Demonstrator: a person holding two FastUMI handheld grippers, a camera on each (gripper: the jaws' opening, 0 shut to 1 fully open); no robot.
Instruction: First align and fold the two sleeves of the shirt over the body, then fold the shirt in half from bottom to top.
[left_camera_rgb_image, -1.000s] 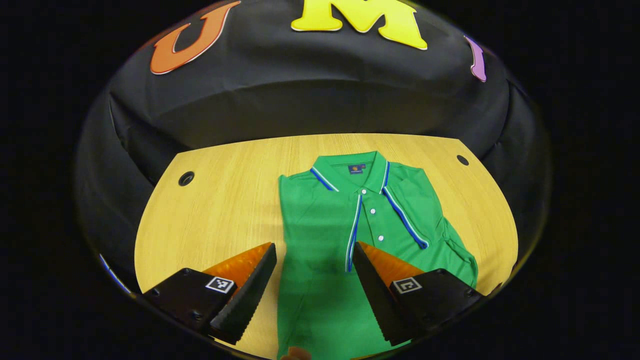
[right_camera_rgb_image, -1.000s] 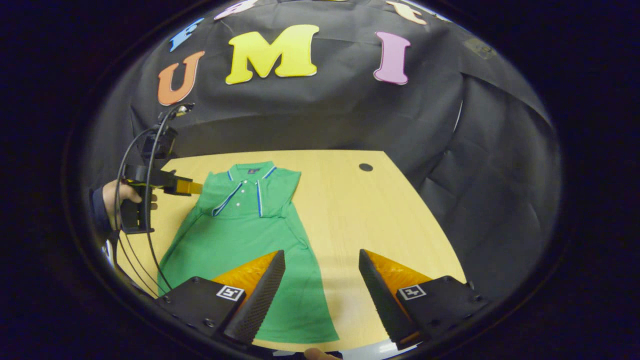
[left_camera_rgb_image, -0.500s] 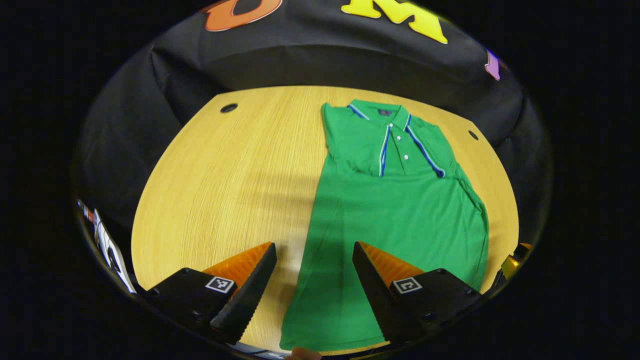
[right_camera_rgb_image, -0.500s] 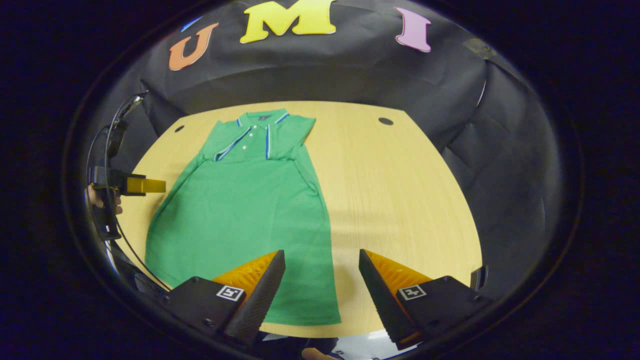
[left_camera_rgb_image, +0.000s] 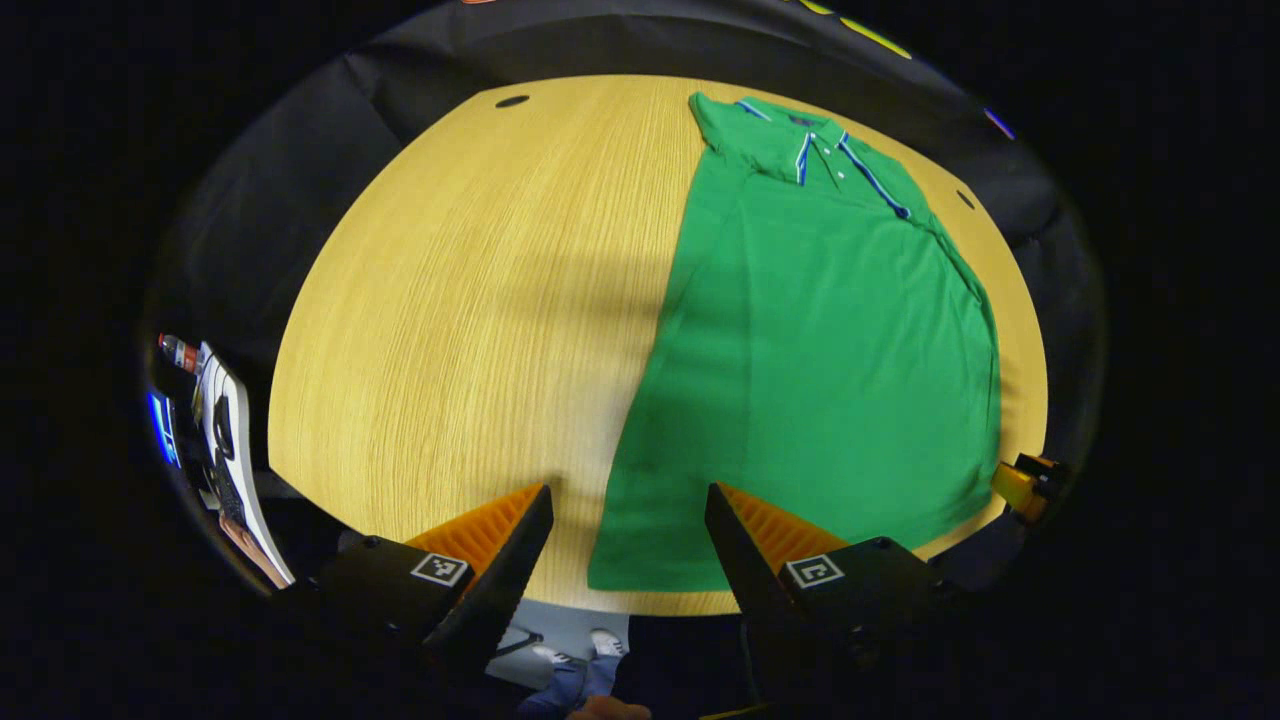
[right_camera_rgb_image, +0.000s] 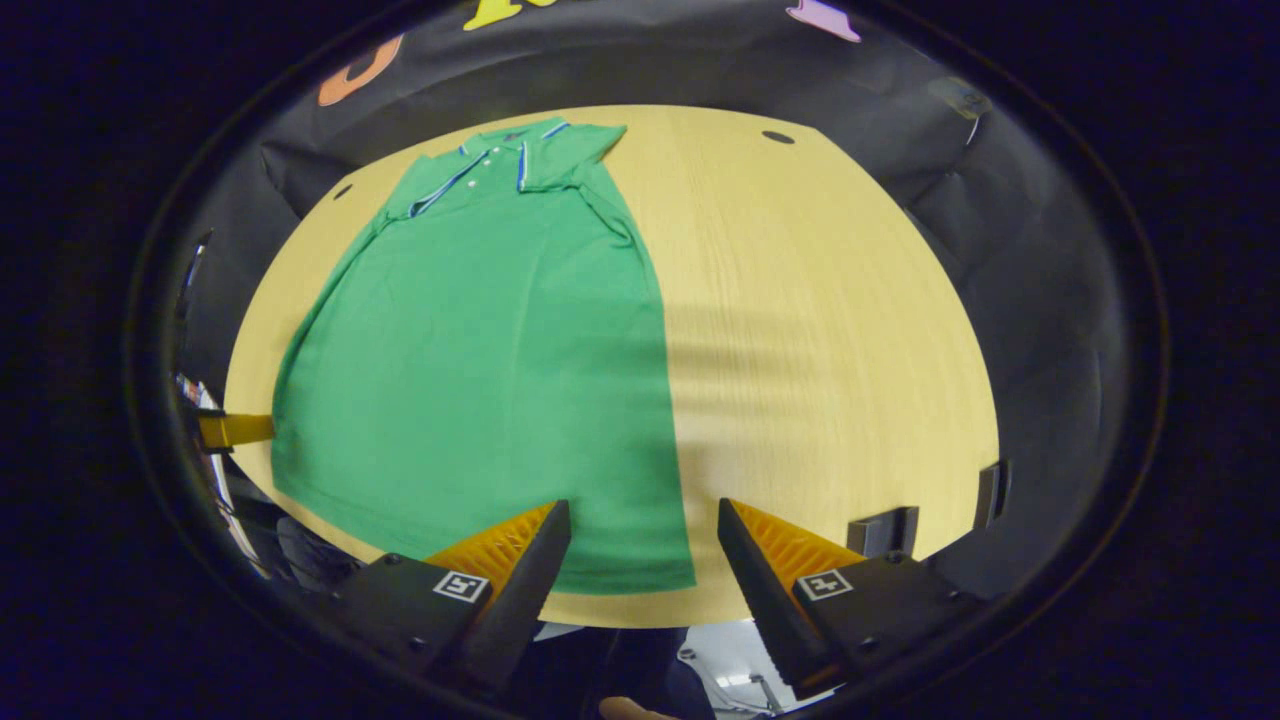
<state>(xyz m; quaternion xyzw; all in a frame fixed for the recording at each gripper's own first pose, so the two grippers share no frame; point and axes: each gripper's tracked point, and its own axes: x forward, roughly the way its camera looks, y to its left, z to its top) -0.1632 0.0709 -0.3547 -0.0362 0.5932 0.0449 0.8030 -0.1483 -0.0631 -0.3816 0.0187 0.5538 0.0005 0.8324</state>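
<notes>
A green shirt (left_camera_rgb_image: 820, 340) lies flat on a wooden table (left_camera_rgb_image: 450, 300), collar toward the far edge and hem along the near edge. Both sleeves are folded in over the body, so the shirt forms a long panel that widens toward the hem.

In the left gripper view, the left gripper (left_camera_rgb_image: 628, 545) hangs above the near edge with its jaws spread apart and nothing between them; the hem's left corner shows in the gap. It does not touch the cloth.

In the right gripper view, the right gripper (right_camera_rgb_image: 645, 555) is likewise spread wide and empty above the near edge, with the hem's right corner (right_camera_rgb_image: 660, 575) lying between its fingers. Whether it touches the cloth cannot be told.

The right gripper also shows at the right margin of the left gripper view, just beside the hem's other corner.
</notes>
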